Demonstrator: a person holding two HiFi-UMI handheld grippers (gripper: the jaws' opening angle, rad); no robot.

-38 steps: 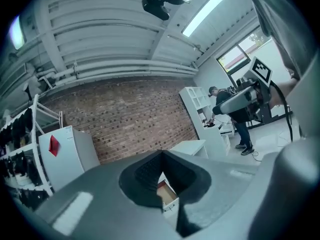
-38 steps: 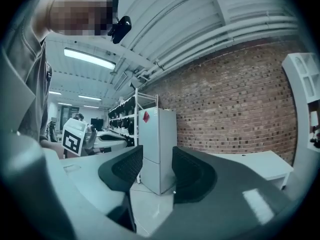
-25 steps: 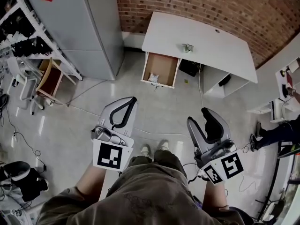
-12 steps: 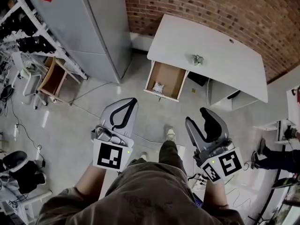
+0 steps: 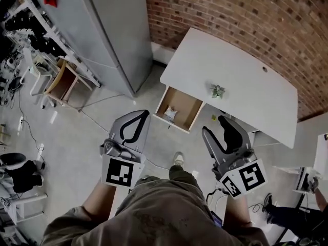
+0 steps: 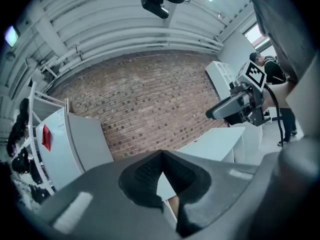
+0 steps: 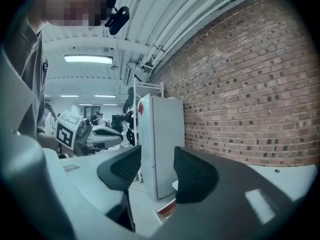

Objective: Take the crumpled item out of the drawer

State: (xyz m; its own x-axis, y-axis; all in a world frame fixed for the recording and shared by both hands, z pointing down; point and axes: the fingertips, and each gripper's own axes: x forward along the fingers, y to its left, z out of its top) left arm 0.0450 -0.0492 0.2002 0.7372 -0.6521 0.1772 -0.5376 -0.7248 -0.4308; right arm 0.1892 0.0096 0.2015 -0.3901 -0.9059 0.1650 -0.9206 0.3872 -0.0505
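Note:
In the head view the wooden drawer [image 5: 185,100] stands pulled out from under the white desk [image 5: 241,86]. A small white crumpled item [image 5: 170,114] lies inside it near the front. A second, greenish crumpled thing [image 5: 218,90] sits on the desk top. My left gripper [image 5: 140,115] is held out just left of the drawer's front, its jaws shut tip to tip on nothing [image 6: 161,156]. My right gripper [image 5: 214,124] hovers at the drawer's right front corner. It is open [image 7: 157,166] with nothing between its pads. Both are apart from the drawer.
A tall grey cabinet [image 5: 105,29] stands left of the desk against the brick wall [image 5: 230,14]. Metal shelving [image 5: 31,29] and a wooden crate-like frame [image 5: 64,81] stand further left. Cables trail over the floor [image 5: 87,137]. Another person's legs [image 5: 287,217] show at lower right.
The desk and drawer have come much nearer to both grippers as the person stepped forward. Both grippers look the same as before.

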